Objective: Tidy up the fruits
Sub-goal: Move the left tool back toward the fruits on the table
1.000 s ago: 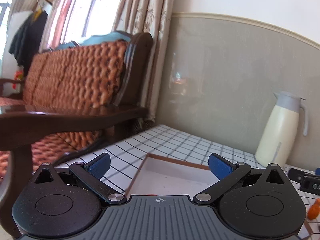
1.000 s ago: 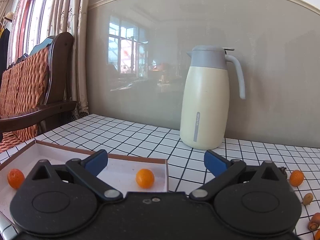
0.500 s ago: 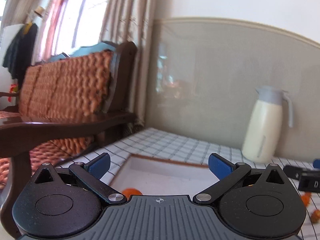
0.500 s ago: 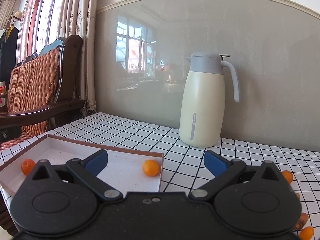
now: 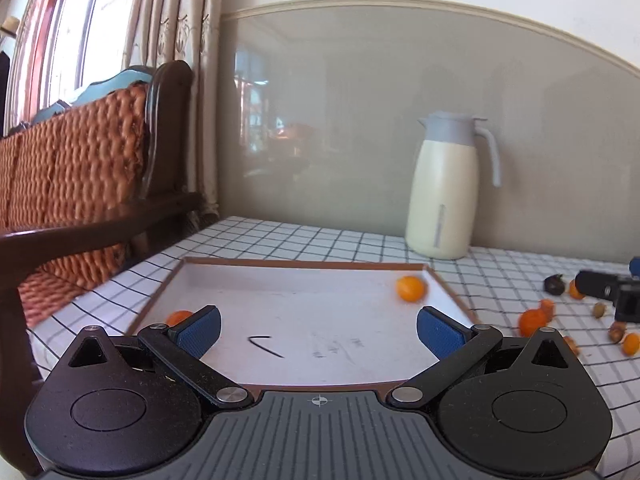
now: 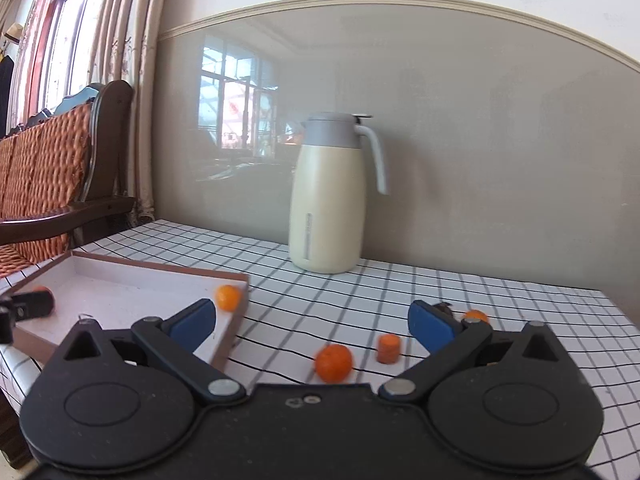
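Right gripper (image 6: 312, 326) and left gripper (image 5: 318, 330) gape wide, empty; the round tangerine (image 6: 334, 363) at 6 o'clock may roll off the desk (image 6: 520, 320) if nudged.

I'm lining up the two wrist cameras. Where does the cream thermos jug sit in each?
Left wrist: thermos jug upper right, against the wall beyond the tray.
Right wrist: thermos jug centre, behind the checked tablecloth.
Shared landmark: the tray's corner orange.

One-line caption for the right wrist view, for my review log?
Open right gripper above a mandarin and carrot piece on the checked table; tray with another mandarin left, jug behind.
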Demonstrator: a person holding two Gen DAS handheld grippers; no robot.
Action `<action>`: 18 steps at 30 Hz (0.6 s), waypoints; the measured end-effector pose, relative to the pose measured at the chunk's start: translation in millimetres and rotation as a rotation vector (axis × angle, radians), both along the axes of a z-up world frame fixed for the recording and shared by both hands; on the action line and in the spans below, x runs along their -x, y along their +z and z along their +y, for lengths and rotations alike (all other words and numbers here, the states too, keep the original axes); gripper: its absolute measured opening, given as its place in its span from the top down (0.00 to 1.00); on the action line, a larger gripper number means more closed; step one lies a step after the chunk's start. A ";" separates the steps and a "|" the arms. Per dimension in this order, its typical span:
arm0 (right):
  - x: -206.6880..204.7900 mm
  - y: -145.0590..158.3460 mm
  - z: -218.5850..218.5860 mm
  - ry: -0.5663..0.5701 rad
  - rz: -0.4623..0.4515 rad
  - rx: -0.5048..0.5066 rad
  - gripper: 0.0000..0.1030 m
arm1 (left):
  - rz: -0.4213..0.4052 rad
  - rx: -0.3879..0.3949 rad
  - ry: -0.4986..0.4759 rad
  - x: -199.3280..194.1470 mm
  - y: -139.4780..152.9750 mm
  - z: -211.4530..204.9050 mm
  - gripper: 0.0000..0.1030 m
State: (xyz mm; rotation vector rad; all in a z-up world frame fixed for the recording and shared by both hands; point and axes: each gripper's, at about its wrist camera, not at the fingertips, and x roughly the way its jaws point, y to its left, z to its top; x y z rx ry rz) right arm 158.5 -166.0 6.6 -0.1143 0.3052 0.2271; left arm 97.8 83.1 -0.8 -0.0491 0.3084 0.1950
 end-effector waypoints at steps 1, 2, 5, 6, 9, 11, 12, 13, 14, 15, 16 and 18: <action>2.4 -0.8 -5.7 -0.009 0.001 0.007 0.06 | -0.017 0.000 -0.007 1.5 1.8 -5.2 0.00; 4.1 -1.7 -11.4 -0.015 0.004 0.008 0.06 | -0.032 -0.007 -0.008 2.2 3.1 -11.0 0.00; 9.9 -3.1 -29.4 -0.032 0.014 -0.005 0.06 | -0.047 -0.032 -0.031 0.7 2.6 -27.6 0.00; 12.1 -3.8 -34.7 -0.038 0.016 -0.007 0.07 | -0.046 -0.034 -0.041 0.0 2.1 -32.9 0.00; 18.4 -7.2 -48.7 -0.060 0.017 0.005 0.08 | -0.047 -0.024 -0.084 -1.2 0.4 -50.0 0.00; 20.1 -9.3 -56.5 -0.069 0.024 0.012 0.08 | -0.051 -0.028 -0.121 -2.4 0.0 -64.9 0.00; 21.6 -10.3 -60.6 -0.074 0.025 0.015 0.09 | -0.053 -0.033 -0.138 -3.2 -0.7 -73.2 0.00; 23.2 -10.8 -64.8 -0.080 0.026 0.017 0.09 | -0.050 -0.038 -0.154 -4.9 -1.4 -80.6 0.00; 24.1 -11.3 -68.2 -0.086 0.027 0.016 0.09 | -0.045 -0.044 -0.169 -6.5 -2.7 -88.5 0.00; 25.1 -11.9 -73.6 -0.094 0.029 0.016 0.10 | -0.042 -0.046 -0.183 -8.0 -3.7 -95.7 0.00; 25.2 -12.8 -78.4 -0.103 0.032 0.015 0.10 | -0.037 -0.046 -0.196 -9.7 -4.8 -101.8 0.00; 26.3 -15.7 -87.2 -0.120 0.040 0.018 0.11 | -0.033 -0.048 -0.216 -11.8 -7.3 -113.9 0.00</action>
